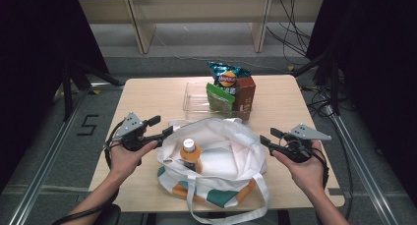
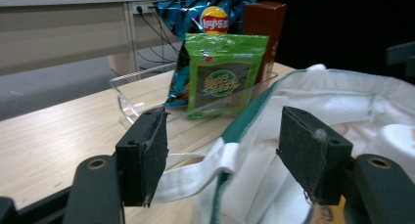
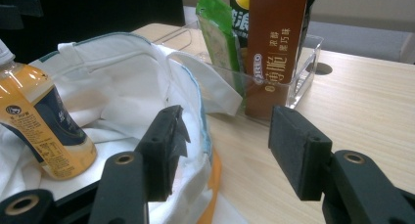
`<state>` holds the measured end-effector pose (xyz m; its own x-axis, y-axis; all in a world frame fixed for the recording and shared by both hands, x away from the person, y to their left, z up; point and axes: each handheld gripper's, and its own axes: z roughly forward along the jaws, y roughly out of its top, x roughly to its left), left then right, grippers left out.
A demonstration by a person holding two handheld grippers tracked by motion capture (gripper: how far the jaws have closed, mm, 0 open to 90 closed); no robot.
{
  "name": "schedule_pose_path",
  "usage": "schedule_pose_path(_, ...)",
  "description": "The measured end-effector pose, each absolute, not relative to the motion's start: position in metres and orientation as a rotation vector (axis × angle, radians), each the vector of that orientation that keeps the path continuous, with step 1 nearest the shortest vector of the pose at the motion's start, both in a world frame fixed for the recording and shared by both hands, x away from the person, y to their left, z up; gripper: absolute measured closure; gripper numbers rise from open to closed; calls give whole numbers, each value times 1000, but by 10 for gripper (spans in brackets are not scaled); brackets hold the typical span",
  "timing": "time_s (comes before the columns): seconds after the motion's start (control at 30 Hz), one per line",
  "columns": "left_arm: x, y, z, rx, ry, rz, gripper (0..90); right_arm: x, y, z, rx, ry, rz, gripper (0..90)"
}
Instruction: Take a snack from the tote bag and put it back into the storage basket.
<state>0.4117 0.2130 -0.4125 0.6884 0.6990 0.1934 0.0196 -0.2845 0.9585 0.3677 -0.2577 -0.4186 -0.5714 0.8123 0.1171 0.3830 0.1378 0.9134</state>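
Observation:
A white tote bag (image 1: 226, 158) with green and orange patches lies open on the wooden table (image 1: 152, 95). An orange-drink bottle (image 1: 190, 154) stands inside it, label toward the right gripper view (image 3: 44, 131). My left gripper (image 1: 163, 126) is at the bag's left rim. In the left gripper view its jaws (image 2: 222, 153) stand wide apart, with the green-edged rim and a white handle (image 2: 195, 175) lying between them, untouched by the pads. My right gripper (image 1: 268, 136) is open just off the bag's right rim (image 3: 195, 111), its left pad close to the cloth.
Behind the bag a clear plastic tray (image 1: 194, 95) holds a blue chips bag (image 1: 226, 77), a green snack packet (image 1: 220, 97) and a brown cookie box (image 1: 244, 93). Bag straps (image 1: 196, 205) hang over the table's near edge. Bare tabletop lies left and right of the tray.

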Motion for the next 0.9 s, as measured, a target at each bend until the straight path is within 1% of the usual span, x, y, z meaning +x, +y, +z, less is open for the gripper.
schedule_pose_path(0.43,394,199,-403,1711,530,684,346,370,-266,-417,1149,1989,1410,476)
schedule_pose_path(0.87,381,189,-401,1726,517,656,349,368,-264,-417,1186,1973,1430,477)
schedule_pose_path(0.9,380,189,-401,1730,514,655,349,370,-265,-418,1135,1973,1420,477)
